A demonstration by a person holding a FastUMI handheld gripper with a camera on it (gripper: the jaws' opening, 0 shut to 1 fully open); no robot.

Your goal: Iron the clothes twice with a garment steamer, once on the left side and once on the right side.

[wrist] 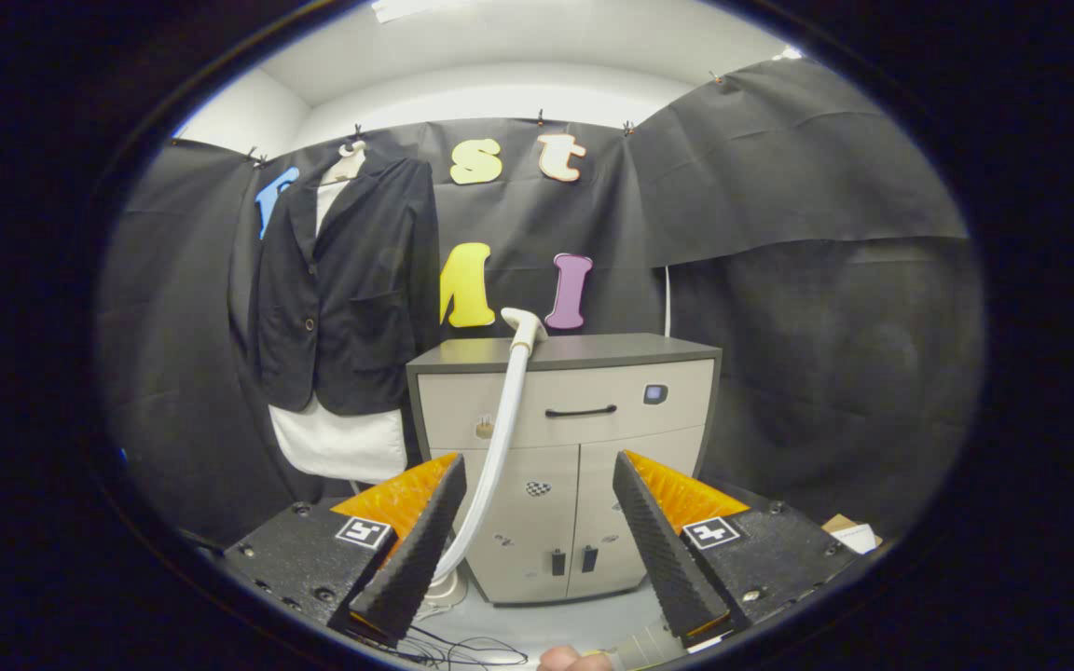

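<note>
No readable brand or label text: the cabinet (pixel 563 438) only has small stickers too tiny to make out. Gripper (pixel 537 536) is wide open, nothing held; one steamer head (pixel 524 328) rests on the cabinet top beyond the fingers, with its hose (pixel 496 457) running down just inside the left finger. One black jacket (pixel 346 289) hangs on a mannequin over a white garment (pixel 337 443), beyond the left finger, beside the cabinet.

Black jacket (pixel 351 289) over a white garment (pixel 341 443) beyond the left finger, white steamer hose (pixel 498 438) between the wide-apart fingers of the gripper (pixel 537 522), grey-topped beige cabinet (pixel 593 373) with black handle (pixel 580 411) beyond them
</note>
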